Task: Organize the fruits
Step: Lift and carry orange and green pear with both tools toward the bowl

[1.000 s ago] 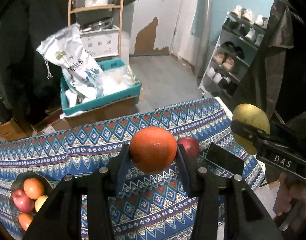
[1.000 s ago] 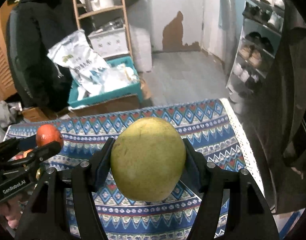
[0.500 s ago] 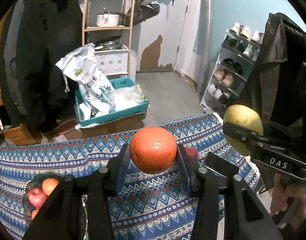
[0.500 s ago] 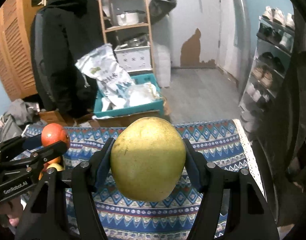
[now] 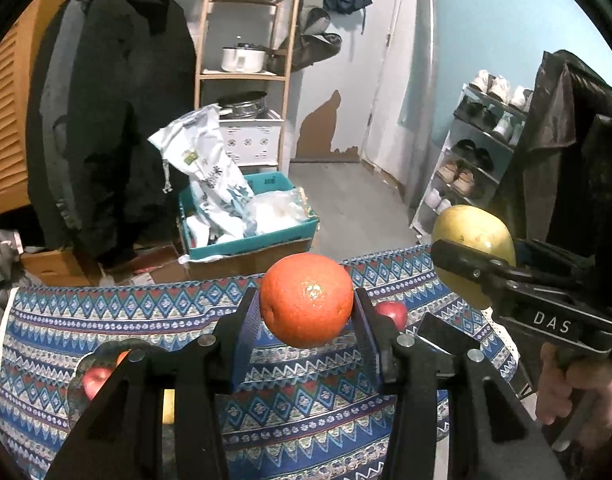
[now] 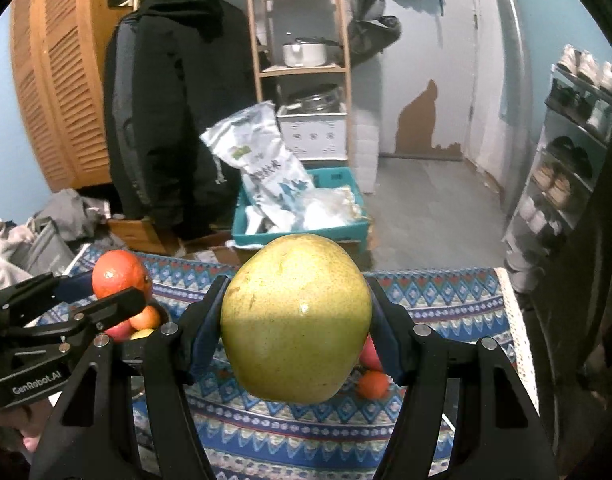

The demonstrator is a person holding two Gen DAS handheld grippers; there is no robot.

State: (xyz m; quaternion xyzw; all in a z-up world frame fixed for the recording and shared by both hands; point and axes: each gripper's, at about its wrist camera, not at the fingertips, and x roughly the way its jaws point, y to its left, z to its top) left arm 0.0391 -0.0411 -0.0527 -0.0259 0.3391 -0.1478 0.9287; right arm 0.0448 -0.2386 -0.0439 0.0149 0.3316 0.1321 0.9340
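My left gripper (image 5: 306, 312) is shut on an orange (image 5: 307, 300) and holds it well above the patterned tablecloth (image 5: 306, 408). My right gripper (image 6: 296, 320) is shut on a large yellow-green pear (image 6: 296, 318), also held high; it shows at the right of the left wrist view (image 5: 471, 252). A dark fruit bowl (image 5: 78, 372) with a red apple (image 5: 94, 380) and other fruit sits at the table's left. A red apple (image 5: 391, 314) lies on the cloth behind the orange. A small orange (image 6: 373, 384) lies on the cloth under the pear.
A dark phone-like slab (image 5: 445, 338) lies on the cloth at the right. Beyond the table stand a teal box (image 5: 250, 240) with bags, a wooden shelf (image 5: 246, 76), a hanging black coat (image 5: 110, 112) and a shoe rack (image 5: 473, 160).
Both grippers have risen and tilted up with their fruit still held. The table has dropped lower in both views and more of the room shows.
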